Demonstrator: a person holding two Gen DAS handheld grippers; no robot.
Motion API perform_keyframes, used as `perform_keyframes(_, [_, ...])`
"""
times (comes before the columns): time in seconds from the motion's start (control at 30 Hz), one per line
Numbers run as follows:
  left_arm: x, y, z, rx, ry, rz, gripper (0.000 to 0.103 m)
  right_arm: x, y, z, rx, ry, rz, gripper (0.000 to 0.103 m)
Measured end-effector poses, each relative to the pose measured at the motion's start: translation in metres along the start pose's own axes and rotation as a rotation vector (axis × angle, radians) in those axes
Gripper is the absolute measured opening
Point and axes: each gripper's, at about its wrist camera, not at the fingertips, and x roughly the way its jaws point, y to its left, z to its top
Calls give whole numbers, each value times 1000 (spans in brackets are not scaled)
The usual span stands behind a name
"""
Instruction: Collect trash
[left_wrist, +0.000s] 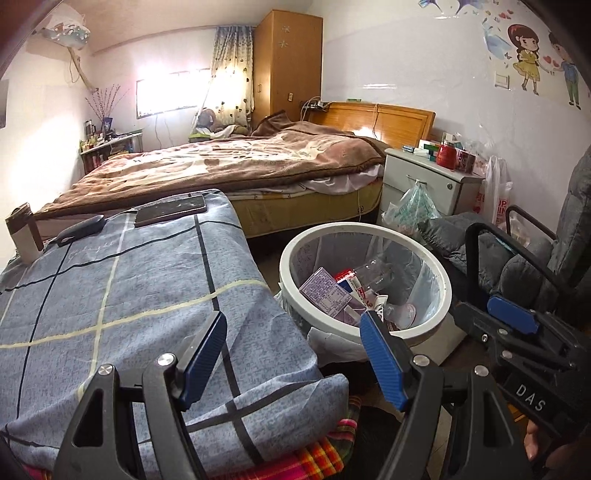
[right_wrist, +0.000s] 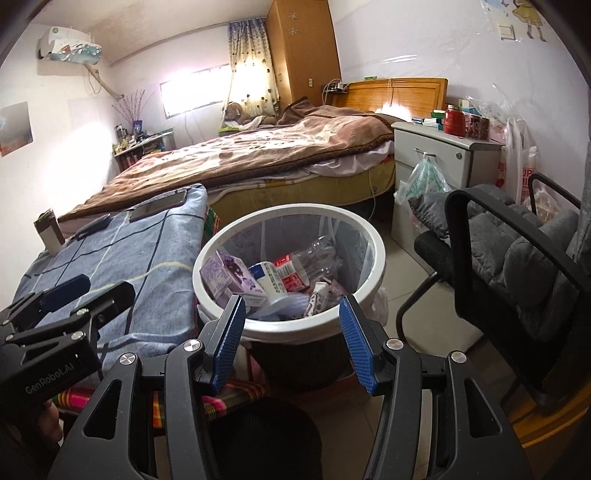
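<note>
- We've got daylight pouring in through the window (left_wrist: 168, 94), blown out to white in both views.
- Glare spills onto the curtain (left_wrist: 232, 74) and the left wall.
- A bright spot flares on the headboard (right_wrist: 399, 96).
- The glossy right wall (left_wrist: 424, 81) carries streaky reflections.
- We see heavy fisheye bending, dark corners, straight lines curving.
- The floor under the bin (right_wrist: 369, 236) sits in shadow.
- Focus holds sharp nearby, softer far back.

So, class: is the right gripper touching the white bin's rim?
Cannot tell. In the right wrist view the right gripper, jaws open and empty, overlaps the bin rim in the picture, but neither view shows contact or gap plainly.
</note>
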Motion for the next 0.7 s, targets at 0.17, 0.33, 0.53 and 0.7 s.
perform_keyframes(0.17, [-4,-2,-2,5,-13,7,76,-3,4,-3,-6,-6,4,55])
perform_keyframes(0.33, [-5,-2,-4,-1,-12,19,76,-5,5,-2,-13,-15,-1,55])
perform_keyframes(0.53, [-7,1,-5,-6,-12,24,76,-8,11,-4,-25,-28,-14,55])
perform_keyframes(0.7, [-8,5,-6,-12,-11,35,76,-7,12,-5,-23,-25,-23,55])
